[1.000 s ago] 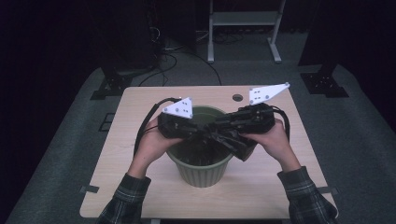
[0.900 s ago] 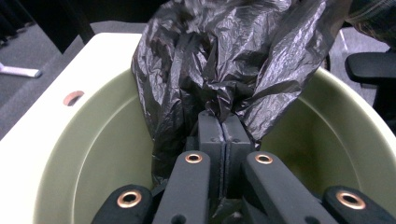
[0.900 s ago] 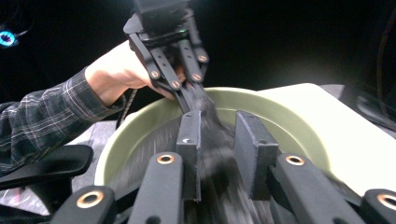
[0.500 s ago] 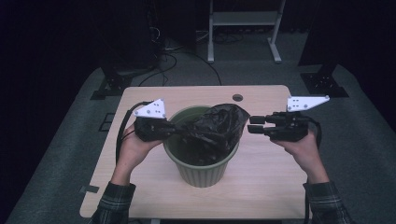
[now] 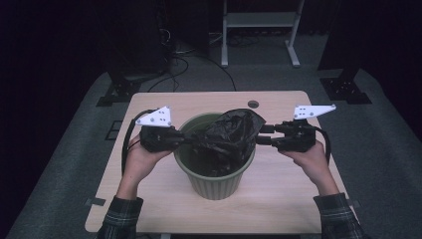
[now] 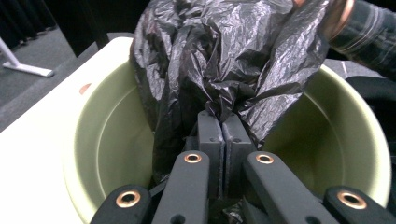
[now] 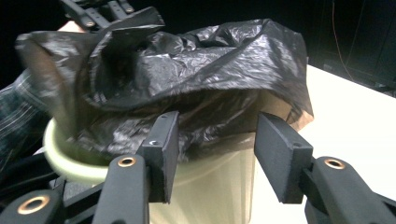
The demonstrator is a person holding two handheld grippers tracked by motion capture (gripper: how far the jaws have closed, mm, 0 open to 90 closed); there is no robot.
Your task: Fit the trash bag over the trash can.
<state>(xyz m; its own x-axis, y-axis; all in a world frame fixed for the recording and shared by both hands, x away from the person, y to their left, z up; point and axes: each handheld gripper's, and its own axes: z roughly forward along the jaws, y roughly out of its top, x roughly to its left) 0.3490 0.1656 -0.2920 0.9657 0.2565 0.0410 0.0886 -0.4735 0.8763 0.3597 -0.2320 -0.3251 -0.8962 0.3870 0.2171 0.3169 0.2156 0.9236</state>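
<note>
A pale green bin (image 5: 214, 185) stands mid-table with a crumpled black plastic bag (image 5: 228, 135) draped in and over its mouth. My left gripper (image 5: 181, 141) is at the bin's left rim, shut on a bunched fold of the bag (image 6: 224, 56); the left gripper view shows its jaws (image 6: 223, 127) pressed together over the bin's inside (image 6: 107, 135). My right gripper (image 5: 262, 135) sits just off the bag's right side. Its jaws (image 7: 217, 145) stand wide open, with the bag (image 7: 187, 60) and the bin wall (image 7: 210, 186) beyond them and nothing held.
The light wooden table (image 5: 283, 199) has bare room around the bin and a small round hole (image 5: 253, 104) at its back edge. On the dark floor behind are a white stand (image 5: 259, 30), cables (image 5: 174, 55) and black stand bases (image 5: 117, 92).
Both hands were close together over the bin a second ago. They have drawn apart to the bin's left and right, spreading the bag across its mouth; the right gripper now stands open.
</note>
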